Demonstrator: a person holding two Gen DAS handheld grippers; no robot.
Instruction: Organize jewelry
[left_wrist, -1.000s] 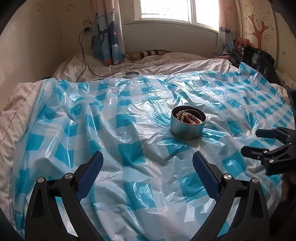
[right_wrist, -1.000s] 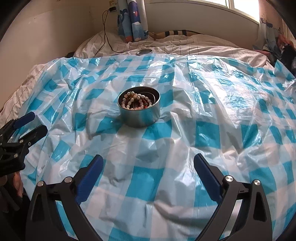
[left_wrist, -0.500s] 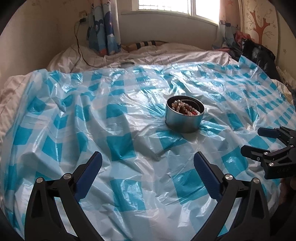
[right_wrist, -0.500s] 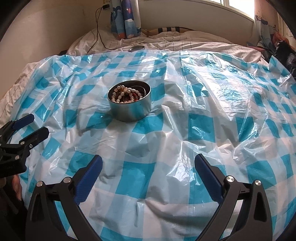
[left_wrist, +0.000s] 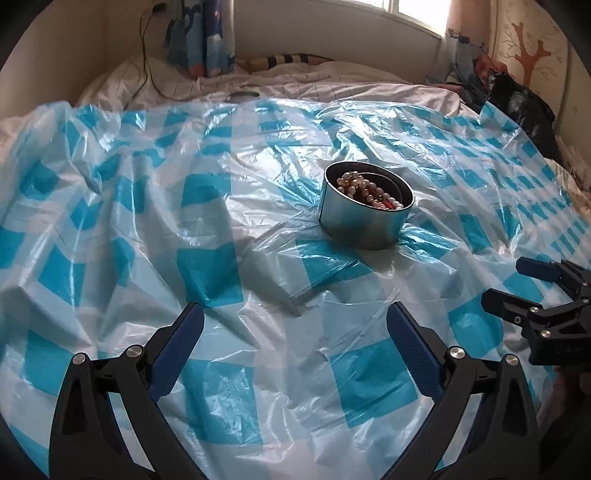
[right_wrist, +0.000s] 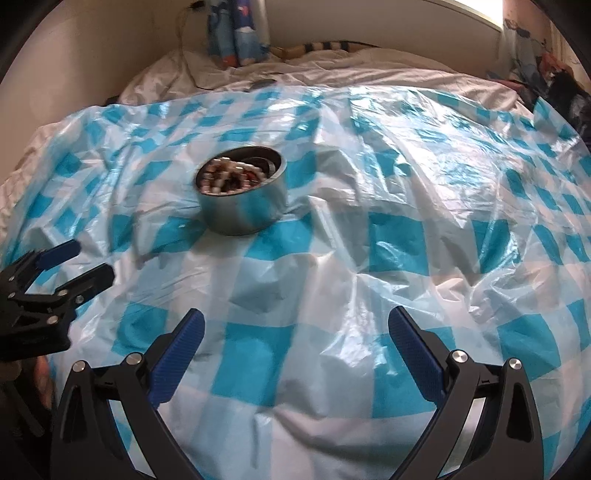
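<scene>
No text, label, brand, number or sign can be read in either view. The round metal tin (left_wrist: 364, 218) ahead of the left claw shows a plain, unmarked side, and the blue-and-white checked plastic sheet (right_wrist: 369, 258) under both claws carries only its pattern, with no print.

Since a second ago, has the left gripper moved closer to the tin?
Yes. In the left wrist view the tin looks bigger and the window behind sits higher in frame, so the left gripper has come forward toward it.
</scene>
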